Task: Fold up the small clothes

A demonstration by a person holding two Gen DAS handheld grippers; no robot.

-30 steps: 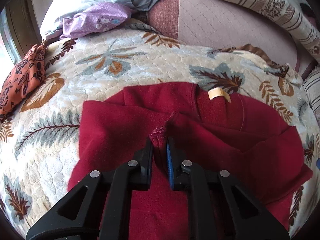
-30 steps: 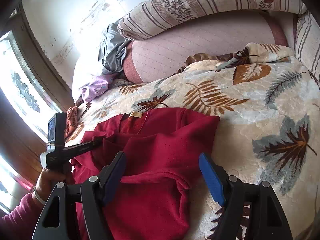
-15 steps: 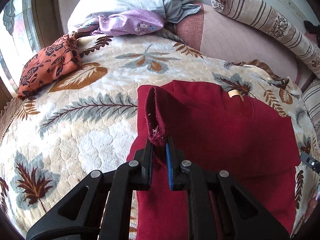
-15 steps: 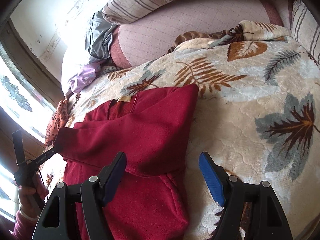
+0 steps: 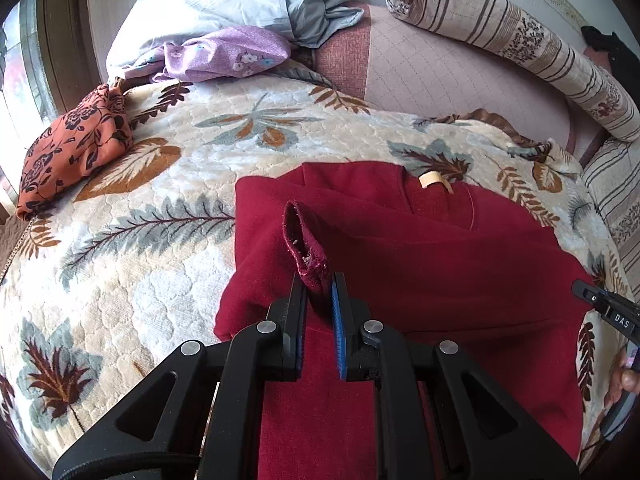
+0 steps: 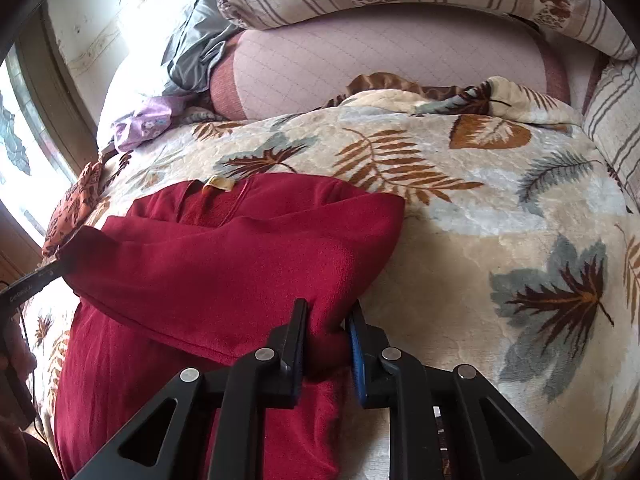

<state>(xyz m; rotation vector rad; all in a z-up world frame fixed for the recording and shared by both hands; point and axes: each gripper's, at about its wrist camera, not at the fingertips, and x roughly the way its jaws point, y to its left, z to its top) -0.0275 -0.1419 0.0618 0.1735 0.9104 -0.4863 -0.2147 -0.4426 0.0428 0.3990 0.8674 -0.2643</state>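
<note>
Counting what lies on my leaf-patterned cream quilted blanket, I find one dark red fleece top, spread in the middle with its tan neck label at the far end. One orange floral cloth and one lilac flowered cloth lie well apart from it, near the window side. My left gripper is clenched on the top's sleeve cuff, lifted above the body. My right gripper is closing, a bunched fold of the top's right side pressed between its pads. A second ago those jaws stood wide apart above the fabric, and the cuff sat further right over the chest.
</note>
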